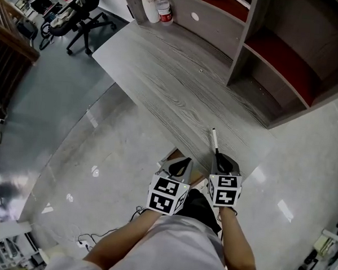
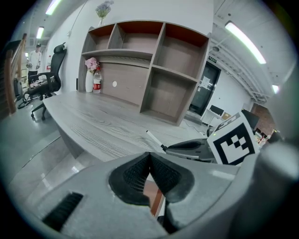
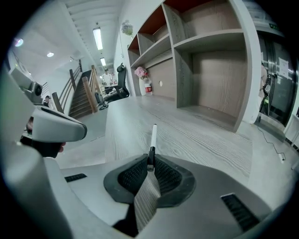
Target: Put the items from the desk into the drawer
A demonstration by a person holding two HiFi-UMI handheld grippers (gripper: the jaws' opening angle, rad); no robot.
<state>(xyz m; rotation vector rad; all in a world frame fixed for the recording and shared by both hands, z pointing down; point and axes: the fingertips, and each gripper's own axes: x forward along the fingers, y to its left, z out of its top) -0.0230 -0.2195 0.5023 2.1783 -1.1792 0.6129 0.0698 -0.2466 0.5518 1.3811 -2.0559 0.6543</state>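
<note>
Right gripper (image 3: 150, 164) is pinching the pen (image 3: 153, 133) by its dark end, with the shaft pointing straight ahead over the desk's (image 1: 161, 75) near edge. Left gripper (image 2: 149, 161) is hanging just beside it, clenched on nothing. Brown wood, likely the drawer (image 2: 152, 193), is showing just below.

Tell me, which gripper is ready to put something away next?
The right gripper, probably: it is shut on the pen, held over the desk. The left gripper is shut on nothing.
</note>
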